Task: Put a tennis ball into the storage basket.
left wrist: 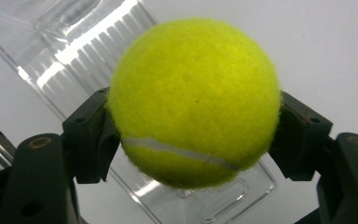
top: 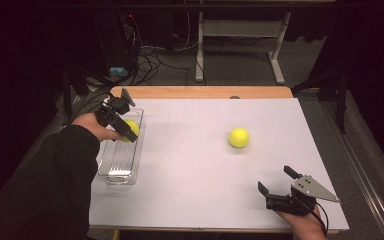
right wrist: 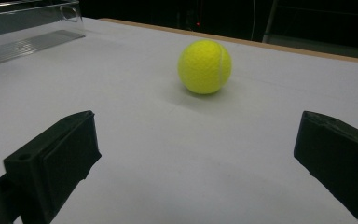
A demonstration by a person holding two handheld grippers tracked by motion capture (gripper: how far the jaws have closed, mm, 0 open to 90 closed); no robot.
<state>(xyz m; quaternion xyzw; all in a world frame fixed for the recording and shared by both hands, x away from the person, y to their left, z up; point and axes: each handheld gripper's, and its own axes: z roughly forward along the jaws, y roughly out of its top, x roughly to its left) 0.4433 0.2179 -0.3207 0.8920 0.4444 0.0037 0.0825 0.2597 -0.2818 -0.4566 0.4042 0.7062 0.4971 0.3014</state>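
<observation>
Across the frame's middle: worktop [top: 195, 195], white sheet over a wooden top, wood edge showing at the far side. Upper frame: dark room, grey carpet, tangled cables [top: 150, 62], white desk legs [top: 277, 50].
Left of frame: clear plastic tray [top: 117, 170], ribbed floor, lying on the sheet. Left gripper [top: 126, 131] above it, clenched on a yellow tennis ball [left wrist: 193, 100], a jaw on each side.
Centre right: second tennis ball [top: 239, 137] resting on the sheet.
Lower right: right gripper [top: 275, 180], jaws spread wide, nothing between them, pointing toward that ball.
</observation>
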